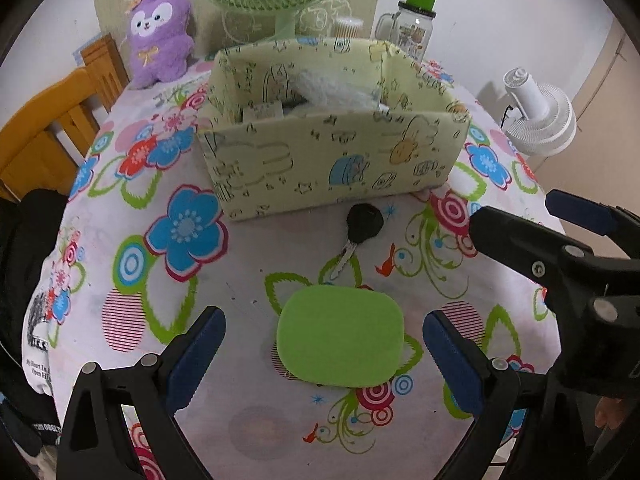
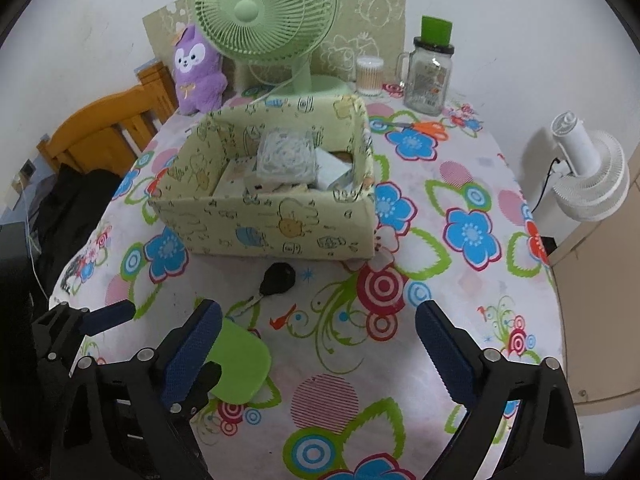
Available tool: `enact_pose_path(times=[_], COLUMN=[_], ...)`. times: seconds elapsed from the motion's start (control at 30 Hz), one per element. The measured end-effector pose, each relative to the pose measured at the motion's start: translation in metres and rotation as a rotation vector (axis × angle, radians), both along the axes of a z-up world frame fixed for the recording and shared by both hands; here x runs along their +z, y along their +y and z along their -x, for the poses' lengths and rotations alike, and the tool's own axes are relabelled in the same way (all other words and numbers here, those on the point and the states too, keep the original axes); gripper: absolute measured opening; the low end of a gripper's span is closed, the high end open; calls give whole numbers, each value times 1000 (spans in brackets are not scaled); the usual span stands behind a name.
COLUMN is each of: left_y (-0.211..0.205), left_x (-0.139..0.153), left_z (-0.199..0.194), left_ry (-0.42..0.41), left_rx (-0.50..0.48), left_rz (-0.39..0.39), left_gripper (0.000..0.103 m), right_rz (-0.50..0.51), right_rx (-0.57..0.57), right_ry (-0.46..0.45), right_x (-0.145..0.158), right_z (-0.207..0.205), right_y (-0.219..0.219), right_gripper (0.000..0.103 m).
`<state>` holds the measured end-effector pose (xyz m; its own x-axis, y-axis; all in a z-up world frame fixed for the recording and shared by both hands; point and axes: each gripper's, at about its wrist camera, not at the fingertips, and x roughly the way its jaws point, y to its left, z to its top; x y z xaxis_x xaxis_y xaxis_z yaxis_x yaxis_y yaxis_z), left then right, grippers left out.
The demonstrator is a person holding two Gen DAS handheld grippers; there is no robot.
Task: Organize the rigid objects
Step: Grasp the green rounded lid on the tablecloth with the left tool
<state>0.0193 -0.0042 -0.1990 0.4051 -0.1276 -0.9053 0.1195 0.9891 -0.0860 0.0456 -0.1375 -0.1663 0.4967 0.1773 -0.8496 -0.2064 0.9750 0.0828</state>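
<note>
Left gripper (image 1: 324, 352): jaws spread wide, blue pads either side of a flat green rounded-square piece (image 1: 339, 335) lying on the floral tablecloth (image 1: 200, 300); pads clear of its edges, nothing pinched. Seen from the right wrist, the same green piece partly hidden behind a blue pad.

Right gripper (image 2: 318, 344): jaws wide apart over bare patterned cloth, nothing between them. No earlier picture to compare.

Black-headed key (image 1: 357, 236) flat on the cloth, blade toward the green piece, head just short of the front wall of the box — not touching it as far as can be told.

Pale yellow-green box (image 1: 332, 160), open-topped, printed with cartoon animals and stars, no legible words; holding white packets and small cartons, lettering too small to read.

Behind the box: green desk fan (image 2: 264, 16), purple plush rabbit (image 2: 198, 72), glass jar (image 2: 428, 76) with green cap and a printed label — unreadable, tub of cotton swabs (image 2: 369, 74), orange-handled scissors (image 2: 430, 128).

Off the table edge: white fan (image 2: 588, 176), wooden chair (image 2: 100, 132). Dark garment at left in the left wrist view with white print, only partly legible: "My Heart Is".
</note>
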Motion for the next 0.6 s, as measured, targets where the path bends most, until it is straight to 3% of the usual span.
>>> enact_pose_path(times=[0.23,0.6], left_y=[0,-15], left_x=[-21,-43], left_z=[-4,-5], left_ry=[30,36], left_rx=[-6,-83], left_rz=[8,-53], left_gripper=[100,100], right_rz=[-2,9], right_rx=[3,-4], right_ry=[34,90], right_x=[-23,-54], right_z=[-2,-5], right_y=[-5,-14], right_gripper=[97,96])
